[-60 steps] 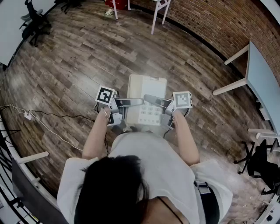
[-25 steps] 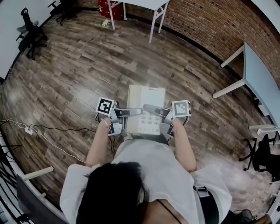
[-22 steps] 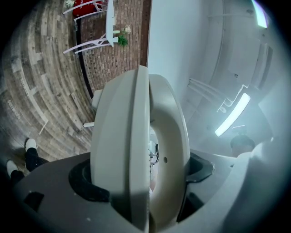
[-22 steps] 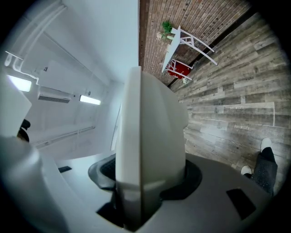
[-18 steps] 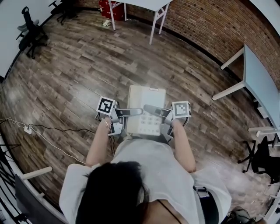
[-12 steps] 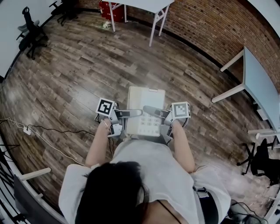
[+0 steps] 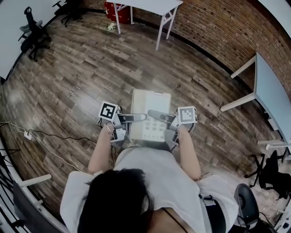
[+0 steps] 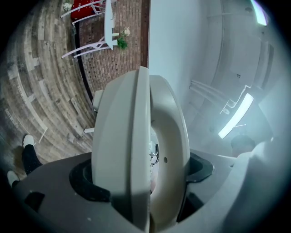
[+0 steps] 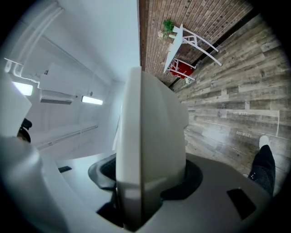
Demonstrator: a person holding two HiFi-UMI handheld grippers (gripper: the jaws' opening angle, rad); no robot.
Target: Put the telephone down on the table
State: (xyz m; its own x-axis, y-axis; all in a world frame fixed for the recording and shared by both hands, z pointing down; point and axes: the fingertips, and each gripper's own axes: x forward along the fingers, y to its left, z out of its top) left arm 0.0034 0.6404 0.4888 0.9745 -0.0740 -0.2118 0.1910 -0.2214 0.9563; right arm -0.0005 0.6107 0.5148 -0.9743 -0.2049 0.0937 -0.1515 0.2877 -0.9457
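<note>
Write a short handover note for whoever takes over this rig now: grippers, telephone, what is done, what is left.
Left gripper: shut on the left side of the telephone.
Right gripper: shut on its right side.
Telephone: held in the air, keypad up, over the wood floor; on no table.
Done: telephone lifted.
Left: carry it to a table, perhaps the grey table at the right, set it down, open both grippers.

Head view: overhead, facing steeply down onto the telephone (image 7: 151,114) and wood floor (image 7: 82,68). Both gripper views: rolled sideways, very close, the telephone filling centre frame. All three share telephone, floor, and the white table (image 7: 150,4) by the brick wall (image 7: 218,22).
</note>
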